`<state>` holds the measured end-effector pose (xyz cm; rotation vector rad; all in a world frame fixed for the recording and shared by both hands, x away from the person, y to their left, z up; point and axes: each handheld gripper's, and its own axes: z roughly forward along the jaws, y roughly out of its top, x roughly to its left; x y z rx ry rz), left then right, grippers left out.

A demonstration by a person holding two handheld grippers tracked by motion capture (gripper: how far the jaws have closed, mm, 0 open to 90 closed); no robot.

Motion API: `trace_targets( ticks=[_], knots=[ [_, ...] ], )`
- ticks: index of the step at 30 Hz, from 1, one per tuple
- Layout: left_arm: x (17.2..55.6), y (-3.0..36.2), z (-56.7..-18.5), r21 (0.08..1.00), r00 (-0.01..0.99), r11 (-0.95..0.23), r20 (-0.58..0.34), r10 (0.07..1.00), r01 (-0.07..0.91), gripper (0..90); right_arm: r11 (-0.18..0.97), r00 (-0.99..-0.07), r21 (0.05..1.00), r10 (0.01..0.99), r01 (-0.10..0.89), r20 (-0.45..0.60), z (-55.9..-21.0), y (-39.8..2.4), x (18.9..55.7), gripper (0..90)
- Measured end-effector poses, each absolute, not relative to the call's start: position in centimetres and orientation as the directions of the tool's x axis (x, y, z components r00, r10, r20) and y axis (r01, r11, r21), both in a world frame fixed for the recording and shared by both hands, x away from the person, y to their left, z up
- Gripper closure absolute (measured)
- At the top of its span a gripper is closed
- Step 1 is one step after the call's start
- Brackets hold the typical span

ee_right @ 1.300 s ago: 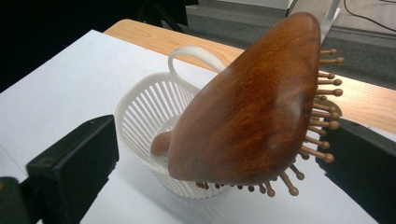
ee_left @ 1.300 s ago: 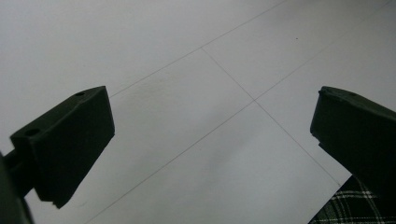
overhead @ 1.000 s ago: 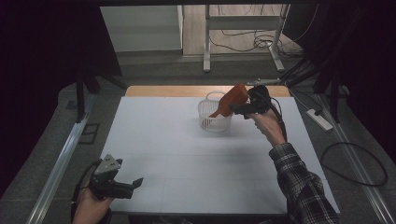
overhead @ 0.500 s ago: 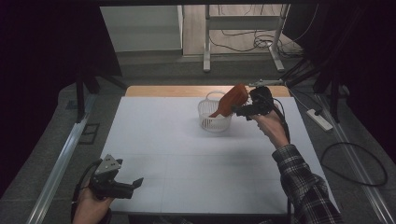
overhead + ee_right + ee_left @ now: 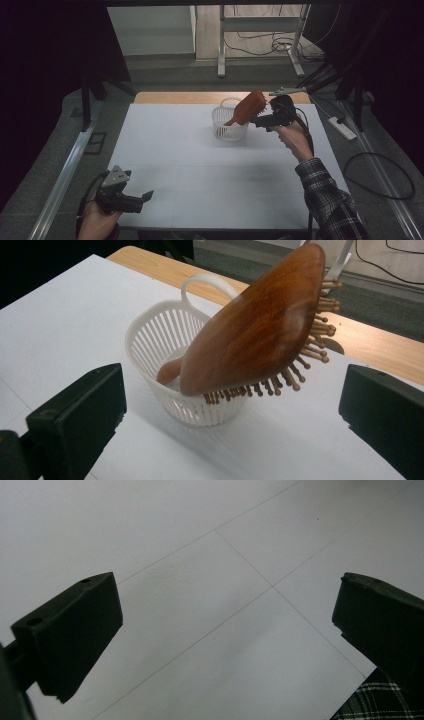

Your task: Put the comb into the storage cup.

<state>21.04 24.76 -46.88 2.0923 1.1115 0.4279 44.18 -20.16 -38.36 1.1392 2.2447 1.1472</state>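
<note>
- The left tool hovers low by the near left corner of the desk, jaws wide apart and holding nothing; under it lies bare white surface with thin seam lines.
- It sits well apart from everything else, so I judge it no hazard where it is.
- The right tool is held toward the far edge, right of centre, just beside the hairbrush. In the right gripper view its jaws stand wide apart with the brush between and beyond them, not clamped on it.
- The hairbrush stands handle-down in the white basket, which sits near the middle of the far edge. Its long axis is steeply tilted: the handle end rests inside the basket, and the broad wooden head rises out over the rim toward the far right corner, bristles facing down and to the right.
- Likely risks: the head overhangs the rim, and the basket looks light, so a nudge from the tool could tip both over.
- Closing on the smooth curved back could let the brush slip or swing on the rim.
</note>
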Motion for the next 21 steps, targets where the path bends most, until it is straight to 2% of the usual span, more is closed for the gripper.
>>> trace_targets(
  ticks=[21],
  knots=[
    [21.1, 24.7, -46.9, 0.723, 0.575, -0.375, -0.038, 0.817, 0.58, 0.0, 0.367, -0.626, 0.799, 0.78, 0.476, 0.014, -38.6, -21.0, 41.8, 0.0]
  ],
)
